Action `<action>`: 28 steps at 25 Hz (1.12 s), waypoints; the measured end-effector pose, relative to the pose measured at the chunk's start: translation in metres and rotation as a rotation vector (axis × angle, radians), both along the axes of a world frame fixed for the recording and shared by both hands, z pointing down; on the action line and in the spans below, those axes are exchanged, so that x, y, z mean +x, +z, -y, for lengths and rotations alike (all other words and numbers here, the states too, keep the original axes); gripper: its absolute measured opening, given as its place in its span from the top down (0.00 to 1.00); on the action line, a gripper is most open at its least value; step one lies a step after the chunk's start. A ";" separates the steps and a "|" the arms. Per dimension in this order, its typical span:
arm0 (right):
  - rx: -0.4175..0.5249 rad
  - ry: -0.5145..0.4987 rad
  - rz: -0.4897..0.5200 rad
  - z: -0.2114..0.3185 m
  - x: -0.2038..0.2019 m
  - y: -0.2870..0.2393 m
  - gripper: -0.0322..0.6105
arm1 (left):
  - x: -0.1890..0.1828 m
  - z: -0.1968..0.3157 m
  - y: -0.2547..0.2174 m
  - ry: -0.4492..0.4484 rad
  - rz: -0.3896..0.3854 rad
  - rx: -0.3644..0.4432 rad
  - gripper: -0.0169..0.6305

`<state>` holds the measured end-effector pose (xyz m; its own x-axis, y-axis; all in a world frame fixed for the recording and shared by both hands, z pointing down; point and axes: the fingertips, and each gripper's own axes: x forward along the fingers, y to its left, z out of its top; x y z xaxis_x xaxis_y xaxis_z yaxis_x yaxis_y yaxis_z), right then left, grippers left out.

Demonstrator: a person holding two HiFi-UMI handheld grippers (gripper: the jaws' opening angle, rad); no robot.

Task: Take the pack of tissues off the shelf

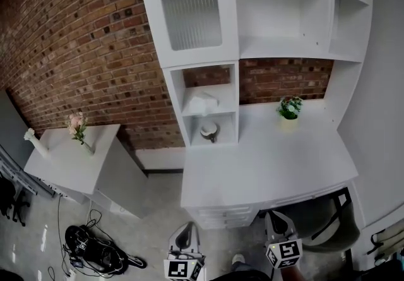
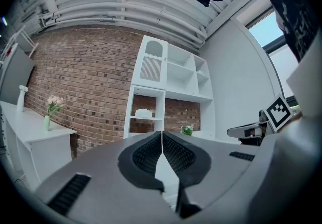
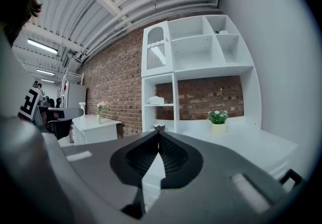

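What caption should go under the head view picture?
Left gripper and right gripper face a white desk, tissue pack on its shelf.

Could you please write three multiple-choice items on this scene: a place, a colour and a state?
1. Where is the white pack of tissues? A) on the desk top B) in the upper open cubby of the white shelf unit C) on the floor
2. What colour is the brick wall behind it? A) reddish-brown B) blue C) green
3. The left hand-held gripper and right hand-held gripper are: A) open B) shut and empty C) shut on the tissues
Answers: B, it lies in that cubby; A, the bricks look reddish-brown; B, both pairs of jaws meet with nothing between.
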<state>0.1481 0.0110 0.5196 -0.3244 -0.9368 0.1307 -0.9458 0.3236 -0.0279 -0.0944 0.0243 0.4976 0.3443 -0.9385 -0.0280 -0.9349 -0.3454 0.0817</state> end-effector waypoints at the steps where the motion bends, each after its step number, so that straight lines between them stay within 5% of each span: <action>1: 0.002 -0.005 0.000 0.006 0.002 0.000 0.94 | 0.003 0.005 -0.001 -0.004 -0.002 0.002 0.95; 18: -0.025 -0.091 0.023 0.073 0.027 0.016 0.94 | 0.039 0.060 0.005 -0.072 0.007 -0.007 0.95; 28: -0.021 -0.077 0.040 0.096 0.031 0.018 0.94 | 0.041 0.085 -0.004 -0.071 -0.042 0.072 0.95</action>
<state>0.1792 -0.0848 0.5376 -0.4013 -0.9058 0.1358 -0.9159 0.3947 -0.0733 -0.0535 -0.0602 0.4938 0.2744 -0.9554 -0.1089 -0.9535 -0.2851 0.0983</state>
